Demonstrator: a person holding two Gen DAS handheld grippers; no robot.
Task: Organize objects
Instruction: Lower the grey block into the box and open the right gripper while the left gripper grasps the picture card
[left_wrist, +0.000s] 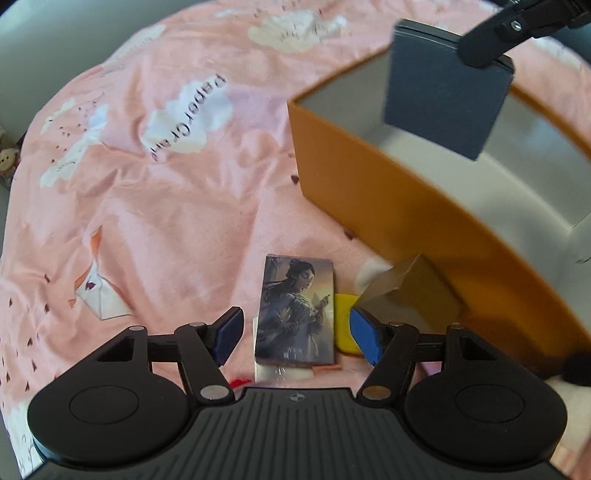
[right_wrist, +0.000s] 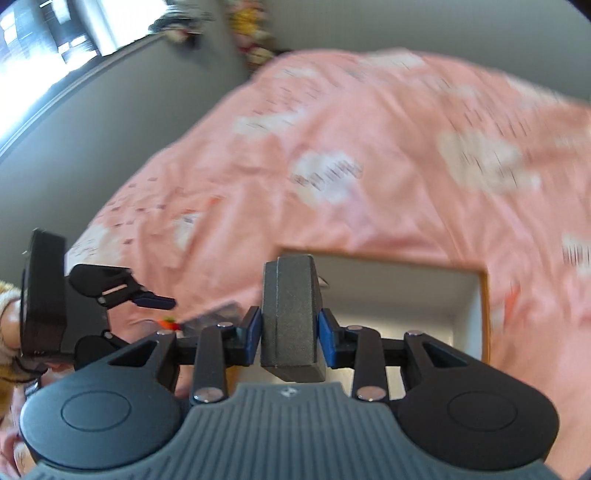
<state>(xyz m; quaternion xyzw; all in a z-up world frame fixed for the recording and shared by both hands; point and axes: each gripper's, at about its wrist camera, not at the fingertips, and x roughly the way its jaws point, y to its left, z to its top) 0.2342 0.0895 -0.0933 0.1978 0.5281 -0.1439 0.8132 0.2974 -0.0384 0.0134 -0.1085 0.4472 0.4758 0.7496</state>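
We've got the dark box (right_wrist: 290, 325) pinched across its flat sides in the right gripper (right_wrist: 290, 334), over the orange bin (left_wrist: 369, 192); looks rigid, grip seems secure. Left gripper (left_wrist: 295, 334) is spread wide and empty over the picture card (left_wrist: 297, 306) on the pink bedcover (left_wrist: 166, 206). The card is thin and probably slick, so we'd take it by the long edges.

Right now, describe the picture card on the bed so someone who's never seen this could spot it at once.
Start at the orange box on the pink bedspread. Near its closest corner, between the open left gripper fingers, lies the picture card. It alone shows a painted long-haired figure; the yellow piece beside it is plain.
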